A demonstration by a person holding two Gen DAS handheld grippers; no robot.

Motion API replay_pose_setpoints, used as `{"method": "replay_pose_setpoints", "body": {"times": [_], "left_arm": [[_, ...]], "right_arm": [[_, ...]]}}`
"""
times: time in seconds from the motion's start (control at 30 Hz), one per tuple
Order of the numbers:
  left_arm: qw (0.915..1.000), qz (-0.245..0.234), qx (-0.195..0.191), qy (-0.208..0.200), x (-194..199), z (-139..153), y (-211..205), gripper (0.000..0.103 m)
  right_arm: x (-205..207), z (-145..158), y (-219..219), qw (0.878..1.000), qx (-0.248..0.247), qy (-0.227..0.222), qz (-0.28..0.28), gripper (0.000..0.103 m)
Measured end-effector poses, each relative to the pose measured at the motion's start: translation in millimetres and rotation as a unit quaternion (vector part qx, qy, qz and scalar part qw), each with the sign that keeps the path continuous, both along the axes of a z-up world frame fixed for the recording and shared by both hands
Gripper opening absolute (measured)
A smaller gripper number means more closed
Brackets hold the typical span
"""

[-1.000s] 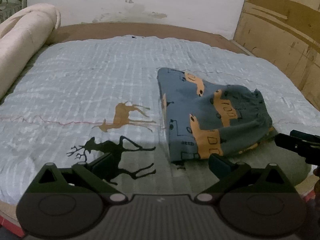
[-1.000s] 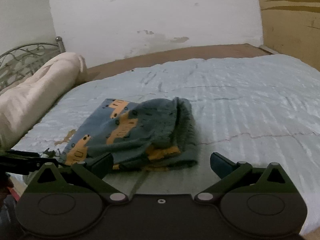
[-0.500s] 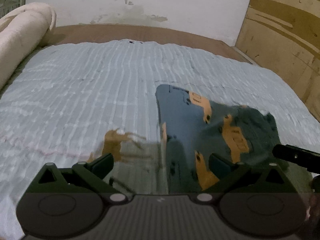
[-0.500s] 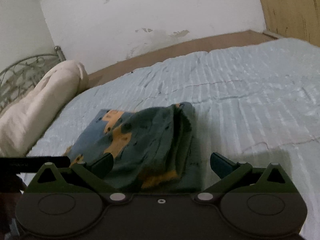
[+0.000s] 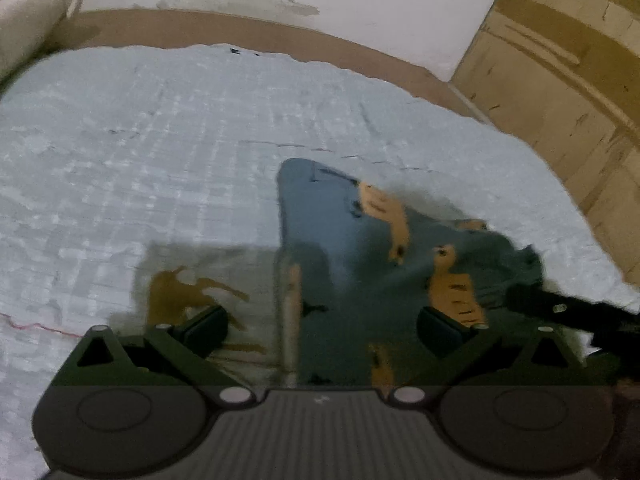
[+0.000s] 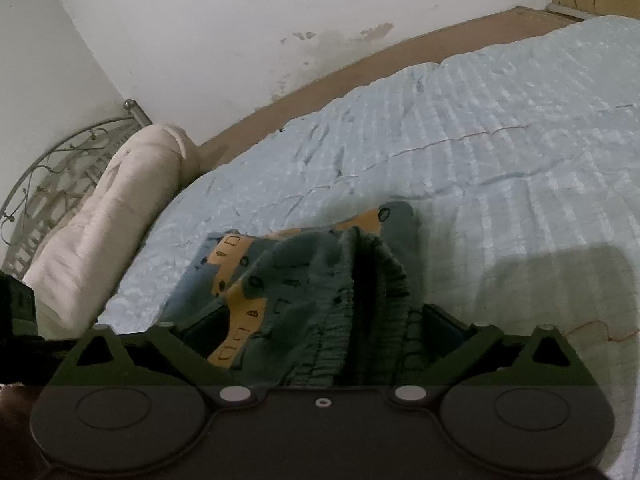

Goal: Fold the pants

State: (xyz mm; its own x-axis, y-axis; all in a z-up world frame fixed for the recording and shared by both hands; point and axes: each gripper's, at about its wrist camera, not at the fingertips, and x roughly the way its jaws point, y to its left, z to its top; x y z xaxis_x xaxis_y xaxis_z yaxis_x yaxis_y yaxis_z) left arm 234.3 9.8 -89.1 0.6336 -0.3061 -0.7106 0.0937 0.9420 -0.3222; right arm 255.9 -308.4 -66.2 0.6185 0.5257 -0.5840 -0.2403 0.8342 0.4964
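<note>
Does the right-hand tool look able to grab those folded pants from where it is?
Probably yes. The right tool is open, its jaws have just been closing a little, and the pants lie between its fingers with nothing in the way.

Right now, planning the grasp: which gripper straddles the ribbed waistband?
The right gripper, jaws just closing, waistband between them; the left gripper straddles the pants' side edge.

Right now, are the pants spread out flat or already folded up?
Folded. The pants lie as a compact bundle on the bedspread, with the ribbed waistband doubled over in layers; no legs stretch out in either view.
</note>
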Motion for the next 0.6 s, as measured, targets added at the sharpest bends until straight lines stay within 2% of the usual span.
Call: {"method": "replay_pose_setpoints", "body": {"times": [0.07,0.13,0.27,0.33,0.43,0.5,0.53,0.6], "left_arm": [[1.0,-0.008,-0.004,0.0,-0.2,2.6,-3.4,0.102],[0.9999,-0.012,-0.002,-0.003,-0.8,5.1,-6.7,0.101],[1.0,-0.009,0.001,-0.001,-0.8,9.0,-11.4,0.089],[1.0,-0.005,0.003,-0.001,-0.3,10.1,-12.5,0.084],[1.0,0.002,-0.001,-0.002,-0.5,11.6,-12.2,0.074],[1.0,0.006,-0.001,-0.002,-0.4,12.5,-12.1,0.061],[0.9999,0.01,0.002,-0.002,0.1,12.8,-11.9,0.058],[0.9998,0.015,0.006,-0.006,-0.9,14.3,-10.8,0.041]], "right_arm": [[-2.8,1.6,0.8,1.0,-0.007,-0.001,-0.009,0.091],[-5.3,3.4,0.0,1.0,-0.012,-0.003,-0.02,0.08],[-7.0,3.6,-3.1,0.999,-0.021,0.001,-0.037,0.066],[-7.9,3.7,-4.4,0.999,-0.027,0.001,-0.043,0.053],[-9.7,3.9,-4.5,0.999,-0.026,0.0,-0.046,0.043],[-11.0,5.1,-3.2,0.999,-0.028,-0.002,-0.045,0.039],[-11.9,6.3,-2.5,0.999,-0.03,-0.005,-0.045,0.036],[-14.2,9.2,-2.5,0.998,-0.031,-0.012,-0.047,0.029]]}}
